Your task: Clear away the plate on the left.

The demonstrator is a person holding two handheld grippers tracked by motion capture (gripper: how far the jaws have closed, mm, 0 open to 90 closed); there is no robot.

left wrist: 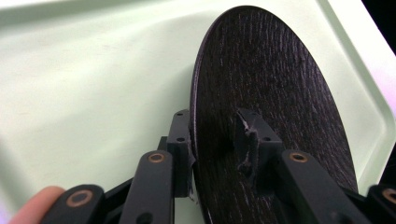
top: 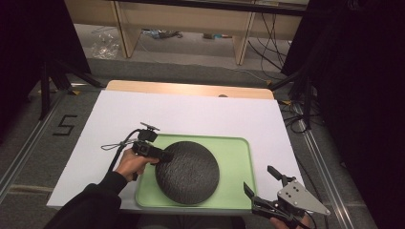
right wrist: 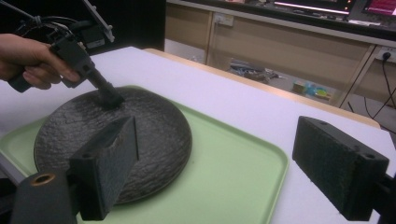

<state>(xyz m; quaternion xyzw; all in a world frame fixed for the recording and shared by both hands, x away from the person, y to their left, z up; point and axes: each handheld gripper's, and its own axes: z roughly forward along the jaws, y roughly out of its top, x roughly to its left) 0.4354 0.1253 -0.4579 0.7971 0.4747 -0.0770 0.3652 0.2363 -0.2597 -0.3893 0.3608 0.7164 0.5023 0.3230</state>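
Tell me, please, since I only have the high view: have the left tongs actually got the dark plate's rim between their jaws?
Observer: Yes. In the left gripper view, the left tongs straddle the plate at its rim, with one pad on each face.
Operator: Is the plate up off the tray?
Observer: The right gripper view shows its near edge resting on the green tray.
Operator: Is anything caught in the right tongs?
Observer: No. In their own view, the right tongs stand wide open with nothing between the pads.
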